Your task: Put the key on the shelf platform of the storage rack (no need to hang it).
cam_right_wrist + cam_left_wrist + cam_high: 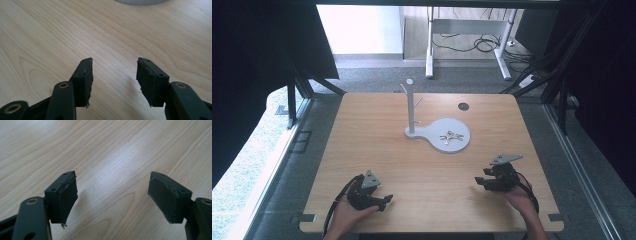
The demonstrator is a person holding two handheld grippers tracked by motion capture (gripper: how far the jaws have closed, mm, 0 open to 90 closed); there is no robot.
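Wooden table, bare along the near edge. At centre, toward the far side: white stand with upright post; keys flat on its round base. Left gripper near left, jaws wide, empty. Right gripper near right, jaws moderately apart, empty. Likely next: approach keys from the near right, low and level; close on the ring only, clear of the base.

Soft daylight falls evenly on the pale surface; the surroundings stay dark. Close views show mild sheen, faint shadows, slightly soft grain.
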